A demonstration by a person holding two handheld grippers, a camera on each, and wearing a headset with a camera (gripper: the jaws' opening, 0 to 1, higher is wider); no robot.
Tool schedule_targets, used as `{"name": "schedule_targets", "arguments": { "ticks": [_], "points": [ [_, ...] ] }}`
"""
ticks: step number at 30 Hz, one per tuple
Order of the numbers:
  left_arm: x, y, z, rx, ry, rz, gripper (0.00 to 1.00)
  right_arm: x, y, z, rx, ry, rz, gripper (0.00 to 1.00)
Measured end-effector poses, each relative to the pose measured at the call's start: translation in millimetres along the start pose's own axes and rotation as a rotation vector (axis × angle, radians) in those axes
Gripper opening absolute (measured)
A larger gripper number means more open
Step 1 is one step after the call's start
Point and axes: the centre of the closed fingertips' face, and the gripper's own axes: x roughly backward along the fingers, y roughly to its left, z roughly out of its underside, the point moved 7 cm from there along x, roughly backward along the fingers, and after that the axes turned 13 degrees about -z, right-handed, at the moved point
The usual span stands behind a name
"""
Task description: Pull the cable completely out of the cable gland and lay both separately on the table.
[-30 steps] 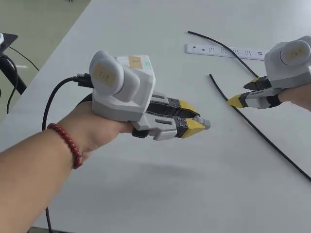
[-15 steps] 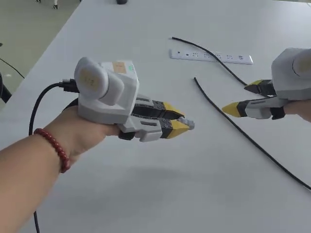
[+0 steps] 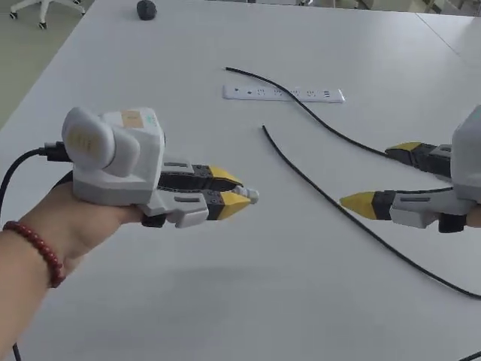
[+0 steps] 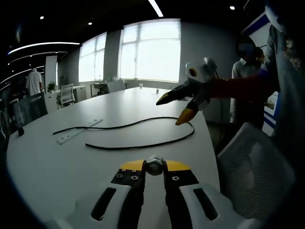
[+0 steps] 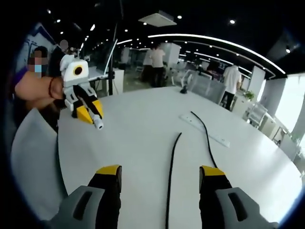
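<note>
The left gripper [image 3: 239, 197] has its jaws closed on the small silver cable gland [image 3: 253, 195], held over the table [image 3: 225, 293] well short of the power strip [image 3: 282, 93]. The black cable [image 3: 308, 174] lies loose on the table, one end near the power strip. It runs away from the strip under the right gripper [image 3: 368, 175], whose jaws gape wide and hold nothing.

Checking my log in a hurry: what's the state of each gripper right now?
Left gripper: shut on the cable gland.
Right gripper: open, holding nothing.
</note>
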Motion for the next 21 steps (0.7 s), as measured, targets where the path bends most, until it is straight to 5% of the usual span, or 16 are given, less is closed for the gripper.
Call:
{"name": "schedule_targets", "arguments": {
  "ticks": [8,21],
  "points": [
    [-1.1,-5.7,8.7,-0.013,0.012,-0.019,0.16,29.7,10.9,-0.5,0.002,-0.056,0.056,0.68],
    [-32.1,13.5,46.9,-0.053,0.069,-0.142,0.16,52.1,27.3,8.6,0.001,-0.052,0.075,0.68]
  ]
}}
